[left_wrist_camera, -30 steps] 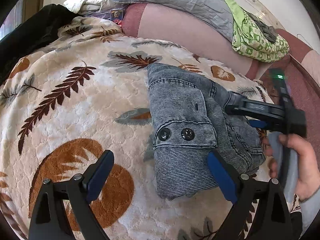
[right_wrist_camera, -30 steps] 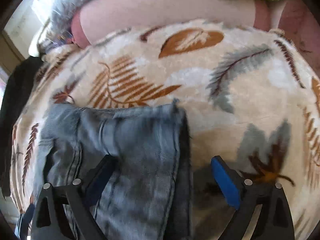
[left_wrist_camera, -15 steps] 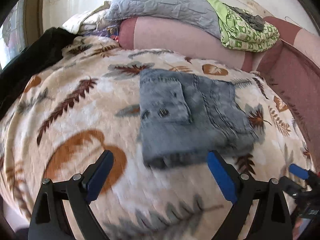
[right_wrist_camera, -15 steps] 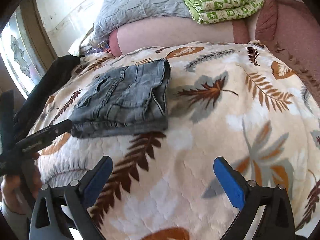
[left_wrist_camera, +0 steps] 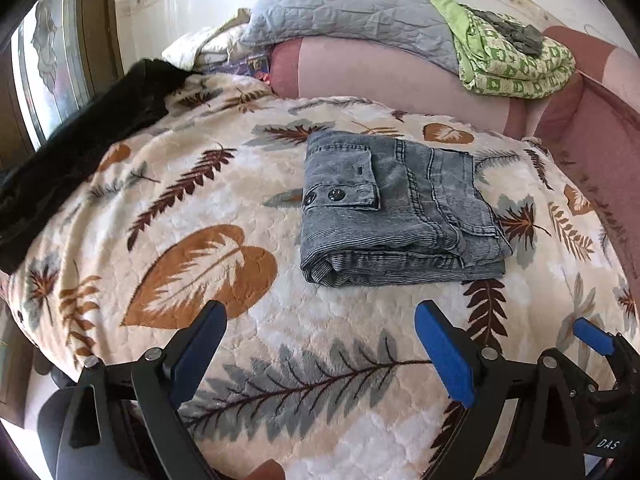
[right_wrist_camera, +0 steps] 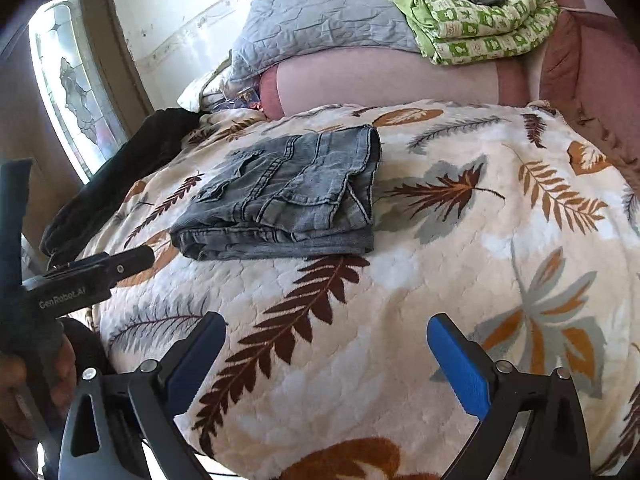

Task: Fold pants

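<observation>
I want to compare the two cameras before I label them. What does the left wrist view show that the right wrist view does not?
Only the left wrist view shows the two dark snap buttons on the pocket flap of the folded grey denim pants, and a blue pad of the right gripper at its edge.

Only the right wrist view shows the left gripper's black handle and the hand holding it.

Both show the pants lying on the cream leaf-patterned blanket, the grey quilted pillow and the green patterned folded quilt, each view's own jaws wide apart.

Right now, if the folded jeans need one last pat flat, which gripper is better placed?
Left, marginally. The left gripper faces the folded jeans almost head-on, while from the right gripper they lie off to its left. Both have open, empty jaws and are clear of the jeans.
</observation>
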`<state>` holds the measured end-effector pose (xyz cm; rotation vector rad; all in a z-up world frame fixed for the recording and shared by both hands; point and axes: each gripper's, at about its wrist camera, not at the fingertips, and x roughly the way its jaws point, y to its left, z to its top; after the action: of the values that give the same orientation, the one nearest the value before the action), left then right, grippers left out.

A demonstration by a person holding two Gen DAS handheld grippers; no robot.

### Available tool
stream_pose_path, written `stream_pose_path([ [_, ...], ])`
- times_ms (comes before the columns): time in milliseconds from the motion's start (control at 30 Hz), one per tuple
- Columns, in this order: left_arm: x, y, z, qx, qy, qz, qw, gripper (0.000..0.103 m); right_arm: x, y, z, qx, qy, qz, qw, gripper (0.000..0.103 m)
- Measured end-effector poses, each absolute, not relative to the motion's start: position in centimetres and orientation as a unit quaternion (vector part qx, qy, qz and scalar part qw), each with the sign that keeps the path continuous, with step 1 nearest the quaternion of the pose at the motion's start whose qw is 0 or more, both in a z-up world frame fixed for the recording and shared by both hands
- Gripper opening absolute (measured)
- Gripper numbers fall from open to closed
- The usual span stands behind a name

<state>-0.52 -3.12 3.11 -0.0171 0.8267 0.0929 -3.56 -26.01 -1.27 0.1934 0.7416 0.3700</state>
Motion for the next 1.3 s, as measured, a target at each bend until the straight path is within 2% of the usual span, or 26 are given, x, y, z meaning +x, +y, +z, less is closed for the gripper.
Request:
stream_pose_path([
  [367, -2.2, -4.2, 4.5, 0.036, 0.386, 0.033, 0.921, 0.095, -3.8, -24.7, 0.3, 0.076, 0.361, 0.184, 0.911, 0.102],
  [600, -2.2, -2.9, 5.9, 0.008, 0.373, 0.026, 0.927, 0.095, -2.3, -22.6, 3.6, 0.024, 0.369, 0.197, 0.908, 0.102],
  [900, 0.1, -2.3, 6.3, 0.024, 0.386, 0.034, 0.922, 0.096, 0.3, -21.2, 5.0, 0.003, 0.405, 0.197, 0.893, 0.102],
  [1300, 3.6, -1.4, 6.5, -0.006, 0.397, 0.014, 0.918, 0.096, 3.2, -20.0, 5.7, -0.024, 0.428, 0.189, 0.884, 0.102],
])
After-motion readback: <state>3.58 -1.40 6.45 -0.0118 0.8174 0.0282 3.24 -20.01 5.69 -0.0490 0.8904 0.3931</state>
